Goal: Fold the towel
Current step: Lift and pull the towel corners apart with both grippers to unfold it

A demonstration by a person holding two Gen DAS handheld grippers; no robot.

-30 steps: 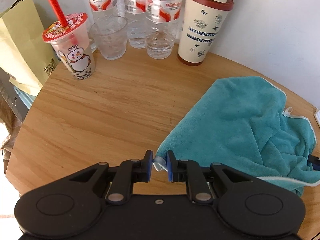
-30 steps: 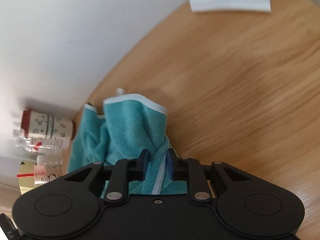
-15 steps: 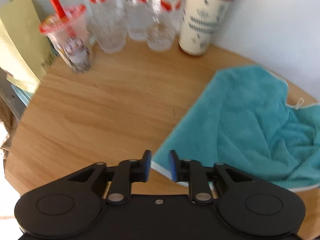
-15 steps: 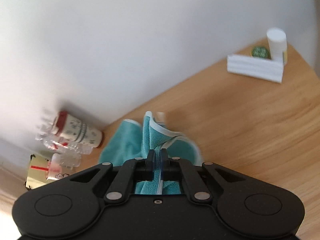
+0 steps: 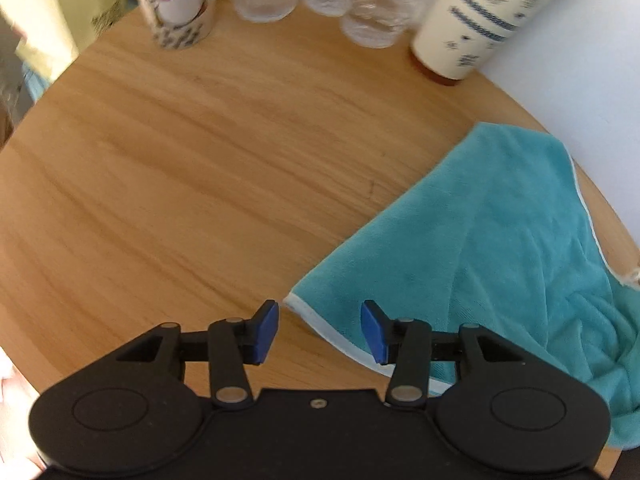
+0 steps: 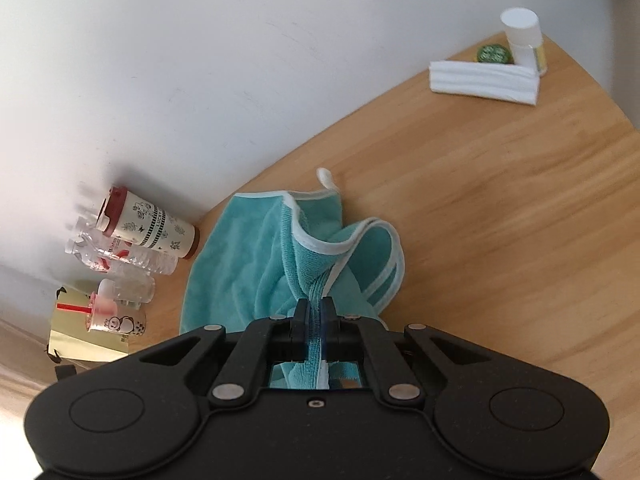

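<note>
A teal towel [image 5: 496, 248] with a white hem lies on the round wooden table [image 5: 200, 168], spread at the right of the left wrist view. My left gripper [image 5: 319, 330] is open, and the towel's near corner lies on the table just ahead of its blue pads, not held. In the right wrist view the towel [image 6: 256, 252] is bunched and lifted on one side. My right gripper [image 6: 316, 316] is shut on a gathered edge of the towel, and the cloth runs up between its fingers.
At the table's back edge by the white wall stand a cream tumbler with a red lid [image 5: 480, 24], clear water bottles [image 5: 360, 4] and a bubble tea cup [image 5: 180, 8]. A yellow paper bag [image 5: 60, 12] sits left. A folded white cloth [image 6: 484, 82] and a small white bottle [image 6: 522, 36] lie far right.
My left gripper has opened and let go of the towel corner, which now rests on the table. My right gripper stays shut on the towel and has lifted it higher.
</note>
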